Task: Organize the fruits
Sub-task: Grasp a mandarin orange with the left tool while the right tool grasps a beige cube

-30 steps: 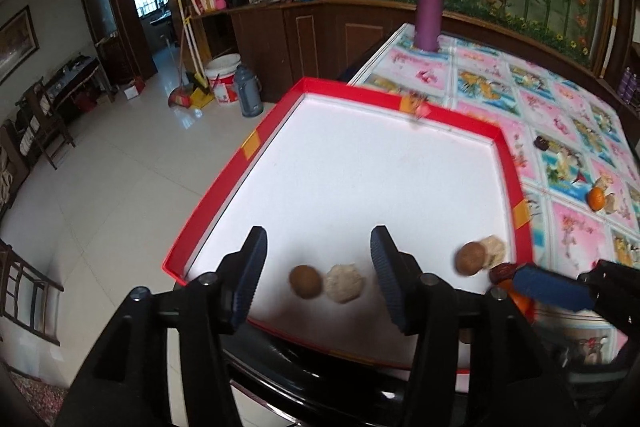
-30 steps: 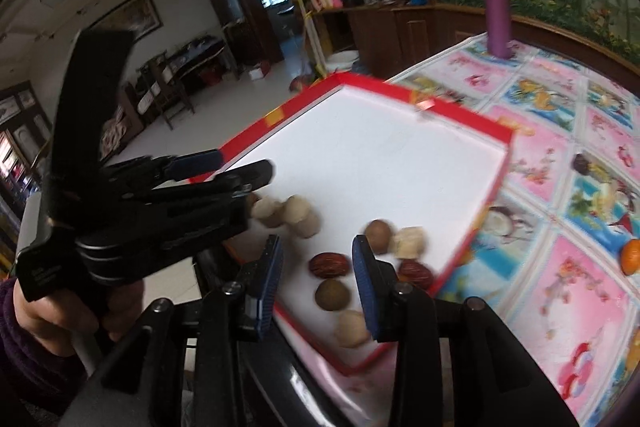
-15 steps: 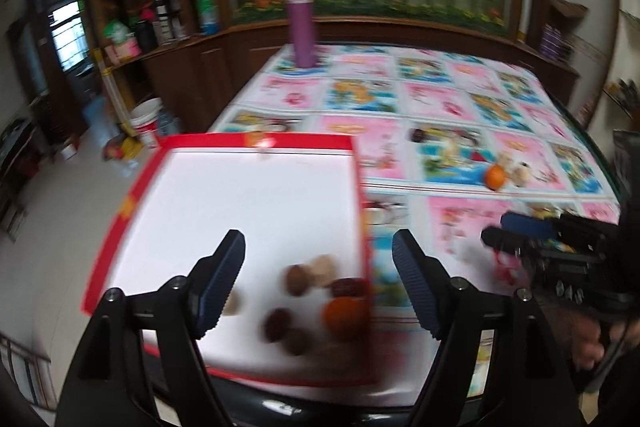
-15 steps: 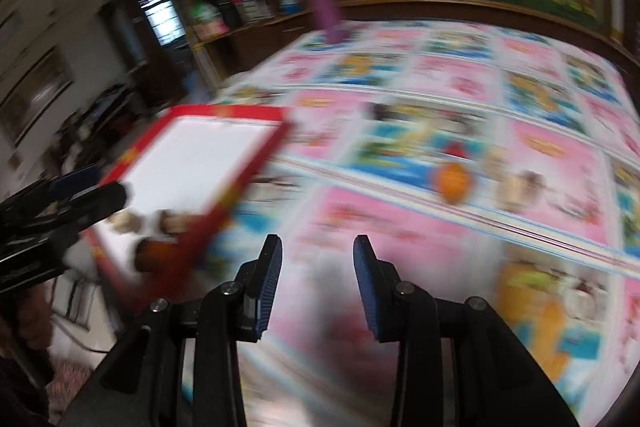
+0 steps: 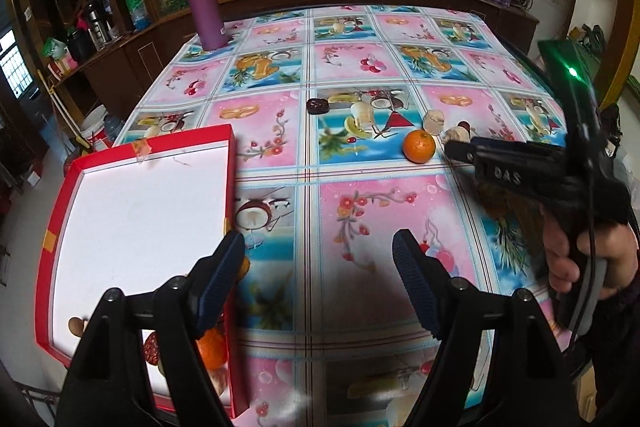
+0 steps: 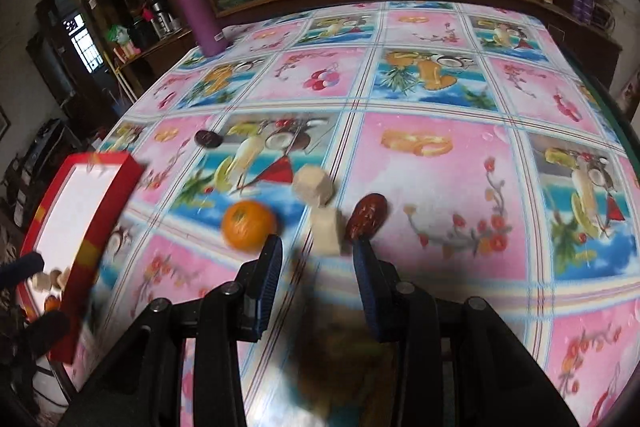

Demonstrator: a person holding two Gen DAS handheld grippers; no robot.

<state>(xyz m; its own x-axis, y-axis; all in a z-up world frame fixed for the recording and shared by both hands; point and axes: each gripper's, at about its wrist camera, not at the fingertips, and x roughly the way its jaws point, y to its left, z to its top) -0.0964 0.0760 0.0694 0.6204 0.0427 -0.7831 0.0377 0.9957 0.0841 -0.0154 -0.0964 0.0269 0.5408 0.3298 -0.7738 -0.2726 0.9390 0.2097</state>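
Four loose pieces left on the patterned surface point(image 6: 432, 99): a mandarin point(image 6: 249, 225), two pale chunks point(image 6: 313, 185), a red date point(image 6: 367, 216), clustered together near the middle; a darker date point(image 6: 208, 138) well apart, farther back. Red tray point(image 5: 230, 163) with white floor at the left edge, already holding several fruits at its near corner, partly hidden behind the left gripper point(image 5: 318, 281).

Right gripper point(image 6: 318, 283) hanging just short of the cluster, fingers narrow and empty, aimed between the nearer pale chunk and the red date. Left gripper over bare surface beside the tray, fingers wide, nothing between them. Right view blurred by motion.

Likely step: picking one piece from the cluster for the tray. Best done by:
- choosing a single target, probably the red date or the nearer chunk, since both sit almost touching;
- spreading the fingers somewhat before descending, to avoid shoving a neighbour;
- closing across the short axis of the date, gently, as soft skin may dent;
- watching the mandarin, round and prone to rolling if nudged;
- carrying over the tray wall, not into it.
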